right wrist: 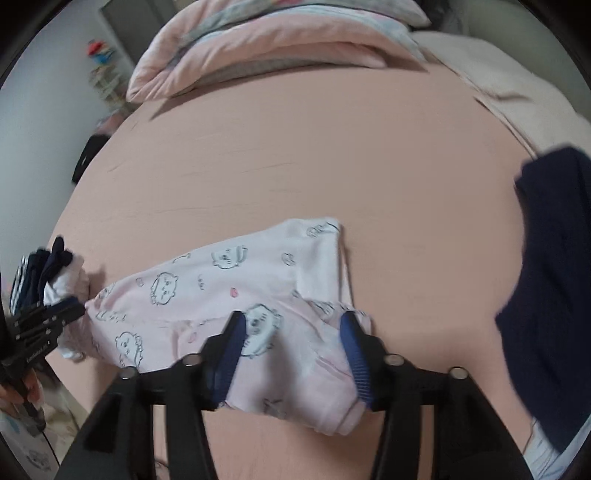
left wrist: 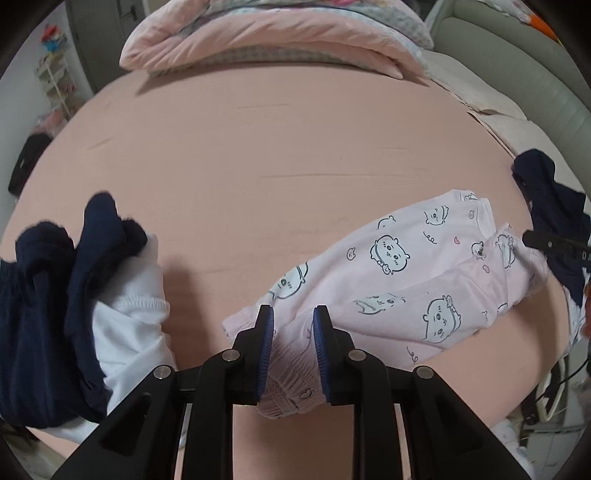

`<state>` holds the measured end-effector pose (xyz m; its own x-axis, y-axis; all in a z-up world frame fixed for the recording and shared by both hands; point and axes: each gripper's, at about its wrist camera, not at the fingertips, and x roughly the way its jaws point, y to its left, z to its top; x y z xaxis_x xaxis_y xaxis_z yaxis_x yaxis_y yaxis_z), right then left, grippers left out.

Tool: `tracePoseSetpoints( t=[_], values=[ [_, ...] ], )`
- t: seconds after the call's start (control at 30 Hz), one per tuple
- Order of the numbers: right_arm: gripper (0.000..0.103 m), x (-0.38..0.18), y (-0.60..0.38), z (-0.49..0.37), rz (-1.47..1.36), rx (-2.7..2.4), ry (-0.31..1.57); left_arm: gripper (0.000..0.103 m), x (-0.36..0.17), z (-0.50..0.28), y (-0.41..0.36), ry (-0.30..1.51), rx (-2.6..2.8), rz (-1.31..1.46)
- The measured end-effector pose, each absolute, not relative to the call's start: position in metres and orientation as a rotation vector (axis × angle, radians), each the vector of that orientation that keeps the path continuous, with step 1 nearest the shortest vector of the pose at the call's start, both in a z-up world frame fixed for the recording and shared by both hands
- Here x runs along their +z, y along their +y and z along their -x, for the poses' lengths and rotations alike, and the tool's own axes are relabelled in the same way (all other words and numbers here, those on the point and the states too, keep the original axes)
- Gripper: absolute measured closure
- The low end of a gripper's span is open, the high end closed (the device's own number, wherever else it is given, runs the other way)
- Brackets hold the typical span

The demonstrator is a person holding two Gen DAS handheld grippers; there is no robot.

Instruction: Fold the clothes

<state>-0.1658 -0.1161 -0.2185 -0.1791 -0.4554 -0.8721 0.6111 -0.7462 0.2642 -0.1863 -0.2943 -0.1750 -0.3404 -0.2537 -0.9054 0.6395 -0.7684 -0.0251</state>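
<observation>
Pale pink pyjama trousers (left wrist: 406,266) printed with cartoon faces lie across the pink bed sheet (left wrist: 295,147). My left gripper (left wrist: 293,314) is shut on their gathered elastic waistband, which bunches between the blue pads. In the right wrist view the same trousers (right wrist: 221,273) stretch leftward from my right gripper (right wrist: 291,317). Its jaws stand wide, and the leg end lies loose between the fingers, unpressed. The left gripper's tip (right wrist: 48,321) shows at that view's left edge, and the right gripper's tip (left wrist: 546,242) at the left view's right edge.
A heap of navy and white clothes (left wrist: 55,295) sits left of the trousers. A navy garment (right wrist: 546,277) lies on the right. A folded pink quilt (left wrist: 277,33) fills the far end of the bed. The bed's left edge drops to a cluttered floor.
</observation>
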Motion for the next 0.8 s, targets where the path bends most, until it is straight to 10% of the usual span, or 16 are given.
tracePoseSetpoints(
  t=[0.17,0.8],
  values=[
    [0.043,-0.221,-0.107,0.164,-1.417,-1.977,0.159,0.024,-0.174,0.175,-0.299,0.596,-2.078,-1.321],
    [0.043,-0.244,-0.122,0.156,-1.451,-1.938,0.263,0.024,-0.203,0.136,-0.299,0.868,-1.985,-1.226]
  ],
)
